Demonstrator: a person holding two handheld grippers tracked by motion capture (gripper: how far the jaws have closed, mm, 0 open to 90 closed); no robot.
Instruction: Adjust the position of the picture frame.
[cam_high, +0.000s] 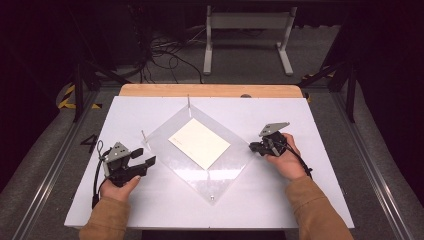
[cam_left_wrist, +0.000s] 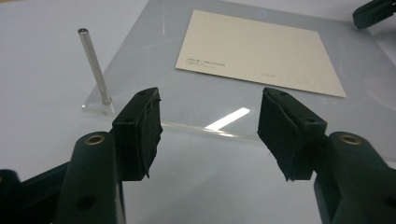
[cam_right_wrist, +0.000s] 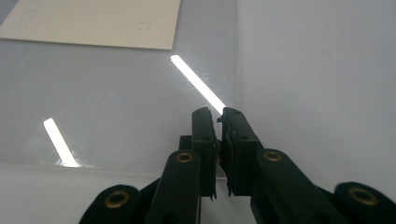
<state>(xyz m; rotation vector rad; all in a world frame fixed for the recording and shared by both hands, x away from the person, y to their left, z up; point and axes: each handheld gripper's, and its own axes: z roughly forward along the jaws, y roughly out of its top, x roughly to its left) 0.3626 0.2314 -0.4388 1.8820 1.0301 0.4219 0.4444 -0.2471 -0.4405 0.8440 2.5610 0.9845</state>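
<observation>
Cream card (cam_high: 199, 143) flat on clear plate (cam_high: 165, 131), long axis diagonal (corners toward table edges); left hand-held gripper (cam_high: 143, 158) released, right hand-held gripper (cam_high: 253, 147) clenched, empty.

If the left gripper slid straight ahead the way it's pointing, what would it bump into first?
Probably the near edge of the clear plastic sheet, just ahead of the open left gripper. Farther along that line lies the cream card. The metal pin stands off to the side, so it would likely be missed.
</observation>
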